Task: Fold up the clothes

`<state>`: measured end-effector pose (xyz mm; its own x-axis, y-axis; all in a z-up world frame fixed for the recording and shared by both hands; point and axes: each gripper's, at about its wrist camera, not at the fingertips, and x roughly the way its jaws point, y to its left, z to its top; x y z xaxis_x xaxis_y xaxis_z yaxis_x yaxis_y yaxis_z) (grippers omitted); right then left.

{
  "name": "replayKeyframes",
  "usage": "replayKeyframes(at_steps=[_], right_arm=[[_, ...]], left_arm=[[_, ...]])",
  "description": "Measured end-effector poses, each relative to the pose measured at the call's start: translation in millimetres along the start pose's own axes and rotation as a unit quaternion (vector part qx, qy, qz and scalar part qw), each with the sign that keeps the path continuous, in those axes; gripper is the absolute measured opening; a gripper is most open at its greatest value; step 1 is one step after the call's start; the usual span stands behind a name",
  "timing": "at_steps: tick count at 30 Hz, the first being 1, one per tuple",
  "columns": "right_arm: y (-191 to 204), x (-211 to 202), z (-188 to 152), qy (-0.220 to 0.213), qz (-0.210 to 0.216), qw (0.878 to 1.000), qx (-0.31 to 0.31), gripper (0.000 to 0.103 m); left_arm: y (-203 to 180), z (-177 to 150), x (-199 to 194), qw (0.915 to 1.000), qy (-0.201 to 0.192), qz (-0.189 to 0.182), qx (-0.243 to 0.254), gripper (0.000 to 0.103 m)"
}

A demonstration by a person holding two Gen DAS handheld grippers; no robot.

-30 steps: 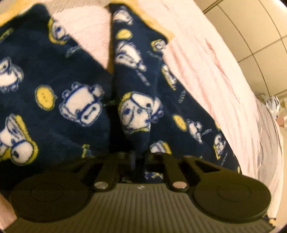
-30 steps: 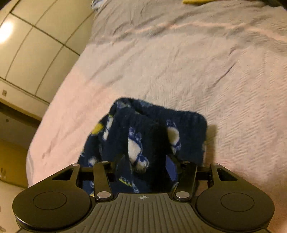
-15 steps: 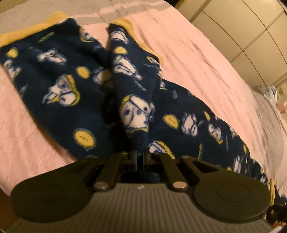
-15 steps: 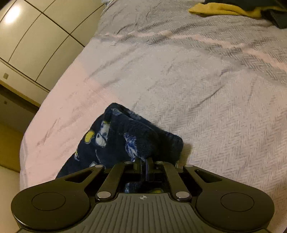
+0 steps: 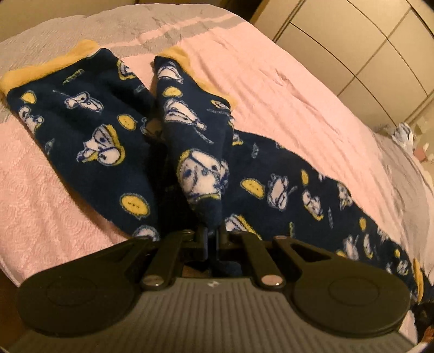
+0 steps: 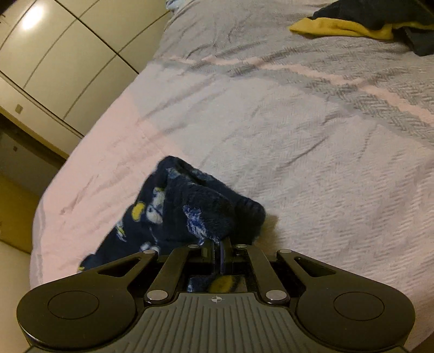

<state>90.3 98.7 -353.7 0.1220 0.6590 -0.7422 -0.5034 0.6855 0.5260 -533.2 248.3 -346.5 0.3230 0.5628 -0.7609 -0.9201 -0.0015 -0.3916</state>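
Navy fleece pyjama trousers (image 5: pixel 108 141) with white cartoon dogs, yellow dots and yellow cuffs lie spread on a pink and grey bedspread (image 5: pixel 284 89). My left gripper (image 5: pixel 213 233) is shut on a raised fold of the fabric between the two legs. A bunched end of the same trousers (image 6: pixel 190 214) fills the middle of the right wrist view, and my right gripper (image 6: pixel 217 251) is shut on it, holding it just above the bedspread (image 6: pixel 312 152).
Another dark and yellow garment (image 6: pixel 360 24) lies at the far right of the bed. Cream wardrobe doors (image 6: pixel 62 54) stand along the bed's far side. The bed's edge (image 6: pixel 35 244) drops off at the left. A small blue-white item (image 5: pixel 404 135) sits far off.
Both grippers have pulled back and risen with the fabric. The right gripper closed on the bunched end between 1.0 s and 0.5 s ago. More of the trouser legs and cuffs shows.
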Motion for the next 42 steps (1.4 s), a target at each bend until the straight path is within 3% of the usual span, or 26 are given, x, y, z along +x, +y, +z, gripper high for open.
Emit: replayKeyframes(at_steps=[5, 9, 10, 12, 13, 17, 19, 21, 23, 26, 27, 29, 31, 35, 38, 42], right_arm=[[-7, 13, -5, 0.026, -0.023, 0.999, -0.002, 0.002], [-5, 28, -6, 0.053, -0.044, 0.998, -0.012, 0.003], [-5, 29, -5, 0.06, -0.053, 0.997, -0.014, 0.006], [-4, 24, -2, 0.063, -0.084, 0.994, -0.021, 0.042], [0, 17, 0, 0.054, -0.101, 0.993, -0.031, 0.048], [28, -13, 4, 0.013, -0.159, 0.984, -0.081, 0.05], [57, -20, 1, -0.009, -0.2, 0.97, -0.141, 0.05], [84, -23, -8, -0.029, -0.208, 0.955, -0.208, 0.05], [105, -21, -19, -0.041, -0.169, 0.954, -0.246, 0.05], [119, 2, -34, 0.015, -0.084, 0.968, -0.234, 0.05], [120, 15, -40, 0.041, -0.086, 0.969, -0.227, 0.05], [127, 38, -55, 0.074, -0.129, 0.963, -0.225, 0.05], [142, 40, -63, 0.05, -0.13, 0.964, -0.228, 0.05], [204, 44, -78, 0.009, -0.044, 0.963, -0.264, 0.05], [258, 70, -102, 0.043, 0.003, 0.962, -0.27, 0.05], [326, 120, -160, 0.125, 0.099, 0.961, -0.227, 0.05]], left_arm=[[0, -7, 4, 0.9998, 0.0, 0.017, 0.008, 0.003], [-2, -14, 22, 0.9977, 0.024, 0.049, 0.04, 0.008], [-4, -14, 25, 0.9967, 0.028, 0.057, 0.051, 0.009], [-12, -12, 23, 0.9951, 0.027, 0.067, 0.067, 0.009], [-15, -10, 20, 0.9945, 0.026, 0.07, 0.073, 0.009], [-23, -2, -9, 0.9932, 0.027, 0.075, 0.086, 0.01], [-27, 3, -23, 0.991, 0.028, 0.079, 0.104, 0.01], [-29, 9, -32, 0.9883, 0.019, 0.089, 0.122, 0.01], [-29, 18, -36, 0.987, -0.002, 0.093, 0.131, 0.01], [-16, 34, -18, 0.9866, -0.014, 0.107, 0.122, 0.01], [-10, 38, -7, 0.9864, -0.008, 0.115, 0.117, 0.01], [6, 45, 15, 0.9852, 0.028, 0.133, 0.105, 0.01], [22, 51, 22, 0.9837, 0.046, 0.146, 0.095, 0.01], [52, 74, 17, 0.9838, 0.037, 0.15, 0.09, 0.01], [79, 100, 16, 0.9812, 0.034, 0.164, 0.096, 0.01], [119, 137, 17, 0.9769, 0.035, 0.187, 0.097, 0.01]])
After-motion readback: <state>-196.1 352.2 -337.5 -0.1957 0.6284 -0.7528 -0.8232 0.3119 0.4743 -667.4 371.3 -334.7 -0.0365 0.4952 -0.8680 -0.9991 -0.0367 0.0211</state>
